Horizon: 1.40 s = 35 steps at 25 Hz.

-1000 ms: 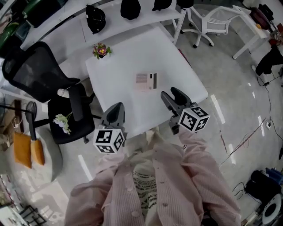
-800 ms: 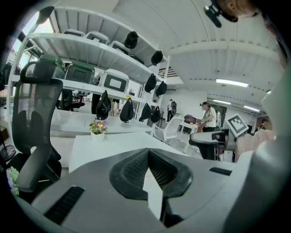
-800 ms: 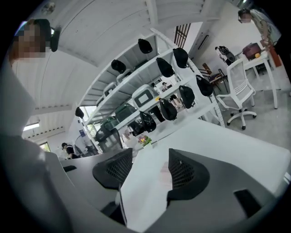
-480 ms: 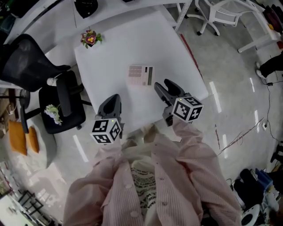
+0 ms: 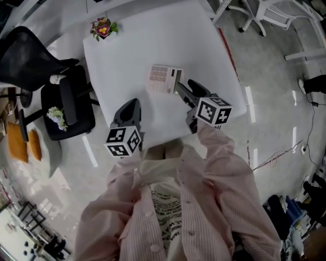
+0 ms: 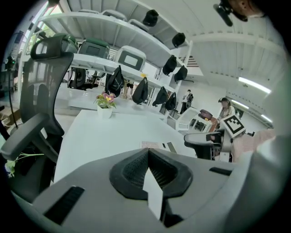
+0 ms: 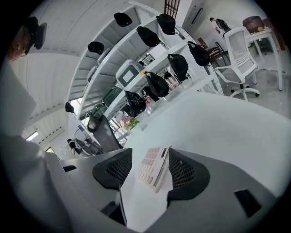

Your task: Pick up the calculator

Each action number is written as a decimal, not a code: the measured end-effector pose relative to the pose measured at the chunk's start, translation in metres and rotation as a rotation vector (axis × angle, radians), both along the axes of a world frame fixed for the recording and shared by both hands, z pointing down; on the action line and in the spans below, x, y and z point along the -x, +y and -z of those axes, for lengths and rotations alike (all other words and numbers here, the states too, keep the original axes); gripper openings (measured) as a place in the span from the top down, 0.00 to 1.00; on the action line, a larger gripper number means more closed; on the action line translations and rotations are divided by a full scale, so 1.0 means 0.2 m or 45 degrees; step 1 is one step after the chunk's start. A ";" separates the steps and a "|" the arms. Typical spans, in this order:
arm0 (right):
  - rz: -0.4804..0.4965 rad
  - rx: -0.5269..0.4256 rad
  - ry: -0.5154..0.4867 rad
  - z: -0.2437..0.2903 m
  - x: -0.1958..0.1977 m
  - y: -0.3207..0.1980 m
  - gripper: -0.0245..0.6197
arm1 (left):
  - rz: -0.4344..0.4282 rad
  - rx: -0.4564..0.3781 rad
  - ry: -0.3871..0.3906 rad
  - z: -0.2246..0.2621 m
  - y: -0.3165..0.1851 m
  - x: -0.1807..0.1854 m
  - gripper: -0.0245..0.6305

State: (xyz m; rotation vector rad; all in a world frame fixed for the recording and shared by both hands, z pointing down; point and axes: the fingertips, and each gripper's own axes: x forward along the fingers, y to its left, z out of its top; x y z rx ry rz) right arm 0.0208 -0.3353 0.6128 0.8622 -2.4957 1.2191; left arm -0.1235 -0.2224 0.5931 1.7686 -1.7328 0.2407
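The pale calculator [image 5: 164,79] with pink keys and a dark display lies flat on the white table [image 5: 132,51]. My right gripper [image 5: 184,86] is open at its near right end. In the right gripper view the calculator [image 7: 153,167] sits between the two jaws of the right gripper [image 7: 150,169], close to the right pad [image 7: 185,170]; I cannot tell if it touches. My left gripper [image 5: 131,104] hovers over the table's near edge, left of the calculator and apart from it. In its own view the left gripper [image 6: 148,154] is shut and empty, with the calculator [image 6: 157,145] ahead.
A small flower pot [image 5: 102,26] stands at the table's far left corner. A black office chair [image 5: 56,86] is beside the table's left edge. White chairs [image 5: 270,15] stand at the far right. Shelves with black caps [image 7: 157,84] run behind the table.
My right gripper has moved forward to the calculator, whose end now sits between its jaws. The left gripper has kept its place near the table's front edge. The head view has shifted.
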 end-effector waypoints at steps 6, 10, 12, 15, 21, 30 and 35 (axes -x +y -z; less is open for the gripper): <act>0.011 0.095 0.058 -0.15 0.05 -0.05 0.62 | 0.005 0.059 0.022 -0.11 -0.04 0.01 0.96; 0.033 0.169 0.076 -0.23 0.06 -0.04 0.62 | -0.003 0.090 0.037 -0.15 -0.07 -0.01 0.96; 0.050 0.201 0.082 -0.25 0.08 -0.04 0.62 | -0.009 0.104 0.042 -0.17 -0.07 0.00 0.96; 0.072 0.235 0.095 -0.29 0.12 -0.03 0.62 | -0.018 0.124 0.050 -0.20 -0.07 0.01 0.96; 0.106 0.286 0.113 -0.34 0.17 -0.03 0.62 | -0.031 0.157 0.067 -0.24 -0.07 0.03 0.96; 0.128 0.351 0.154 -0.38 0.19 -0.03 0.71 | -0.046 0.165 0.073 -0.23 -0.10 0.04 0.96; 0.103 0.399 0.135 -0.39 0.18 -0.04 0.77 | -0.055 0.167 0.069 -0.25 -0.11 0.04 0.96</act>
